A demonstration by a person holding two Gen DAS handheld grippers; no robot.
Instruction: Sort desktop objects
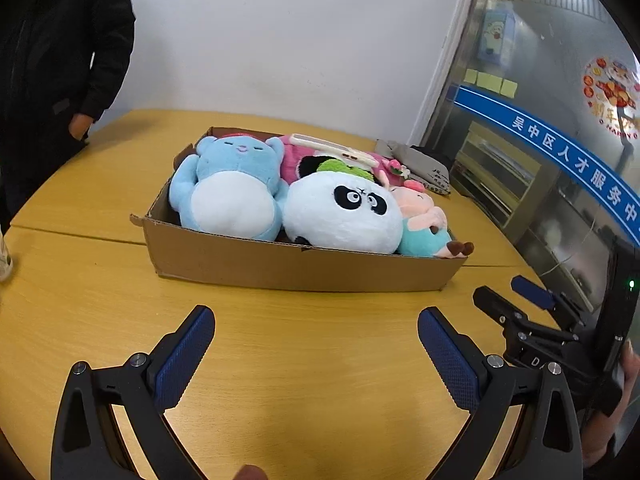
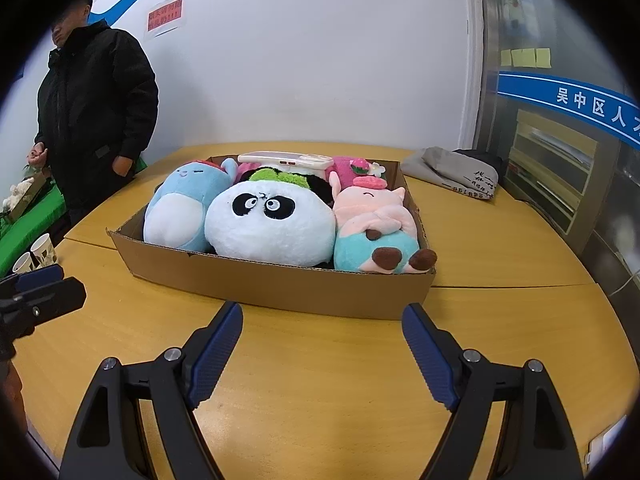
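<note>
- On the yellow wooden bench [image 2: 320, 380], a shallow cardboard box [image 2: 280, 284] sits in the middle, just beyond both grippers, packed with soft toys.
- Nearest in the box, left to right: a blue plush [image 2: 184, 204], a round panda plush [image 2: 272, 224] and a pink pig plush [image 2: 372, 224] lying on its back with brown hooves at the near right corner.
- Behind them lies a pink plush with a strawberry [image 2: 352, 168], and a flat white device [image 2: 288, 160] rests on top at the far side.
- Both grippers hover over bare bench in front of the box: the left gripper [image 1: 316, 344] and the right gripper [image 2: 322, 340] each have their jaws spread wide and hold nothing.
- Nothing lies between the jaws and the near box wall.
- Far right on the bench, a folded grey cloth bag [image 2: 452, 174] with dark writing too small to read lies near the glass partition.
- A man in a black jacket [image 2: 96, 112] stands at the far left edge of the bench.
- Only the right wrist view shows his face, paper cups [image 2: 38, 254] and a green-covered surface [image 2: 24, 220] at the far left.
- The left wrist view alone shows a round festive sticker [image 1: 612, 92] on the glass.
- A blue band [image 1: 560, 152] on the glass reads "吴中区人才服务中"; yellow sticky notes [image 2: 526, 57] hang above it; a red wall notice [image 2: 165, 16] is not legible.
</note>
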